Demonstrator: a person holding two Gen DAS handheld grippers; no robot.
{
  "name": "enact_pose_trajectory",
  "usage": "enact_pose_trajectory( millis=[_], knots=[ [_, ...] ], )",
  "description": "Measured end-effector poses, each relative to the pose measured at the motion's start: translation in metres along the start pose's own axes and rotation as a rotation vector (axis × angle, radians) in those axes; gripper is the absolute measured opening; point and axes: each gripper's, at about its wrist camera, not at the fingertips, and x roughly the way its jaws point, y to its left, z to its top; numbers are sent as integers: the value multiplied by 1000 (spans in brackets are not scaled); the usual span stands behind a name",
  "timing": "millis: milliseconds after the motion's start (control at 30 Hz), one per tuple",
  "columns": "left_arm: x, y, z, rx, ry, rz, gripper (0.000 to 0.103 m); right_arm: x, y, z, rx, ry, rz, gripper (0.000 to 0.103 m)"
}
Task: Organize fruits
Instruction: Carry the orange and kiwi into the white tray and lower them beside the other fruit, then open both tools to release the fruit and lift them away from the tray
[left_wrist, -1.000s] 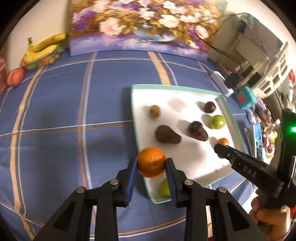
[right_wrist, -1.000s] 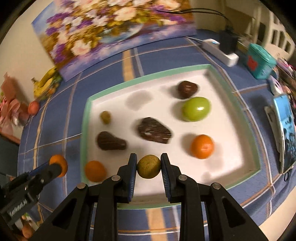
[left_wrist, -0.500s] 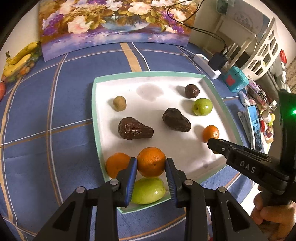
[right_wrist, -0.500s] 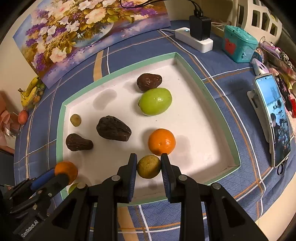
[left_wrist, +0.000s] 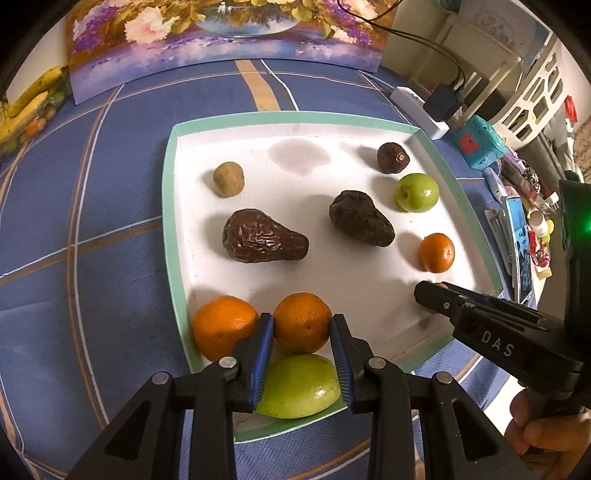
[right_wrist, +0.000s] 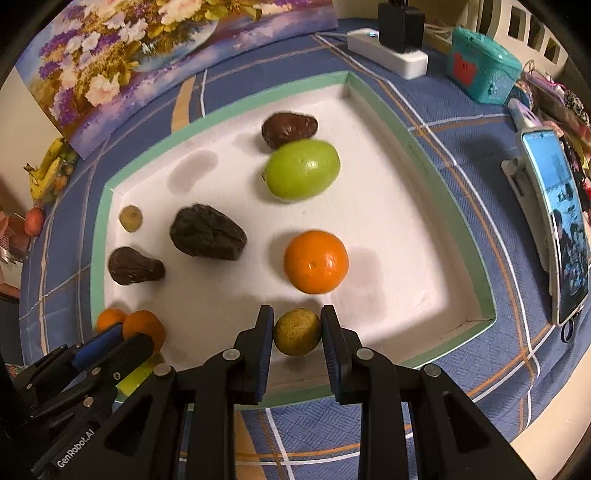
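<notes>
Over the last second we brought both grippers down over the tray (left_wrist: 168, 221). Left gripper (left_wrist: 302, 332) clamps an orange (left_wrist: 301, 321) beside another orange (left_wrist: 221, 326), above a green fruit (left_wrist: 299, 387). Right gripper (right_wrist: 297, 330) clamps a small yellow-green fruit (right_wrist: 296, 331) near the front rim. We judge 2 placements imminent.

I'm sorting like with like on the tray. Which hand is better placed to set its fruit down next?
Left, probably. The left gripper holds an orange right beside another orange in the tray corner. The right gripper holds a yellowish fruit whose likely match lies across the tray.
</notes>
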Motion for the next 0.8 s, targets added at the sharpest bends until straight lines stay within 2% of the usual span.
enact_pose_trajectory(
  millis=[433, 800],
  knots=[
    [-4, 0, 0, 4, 17, -14, 36, -1, 2, -1, -11, -7, -18, 27],
    [-26, 12, 0, -27, -21, -29, 36, -10, 8, -2, -25, -34, -43, 28]
  ],
)
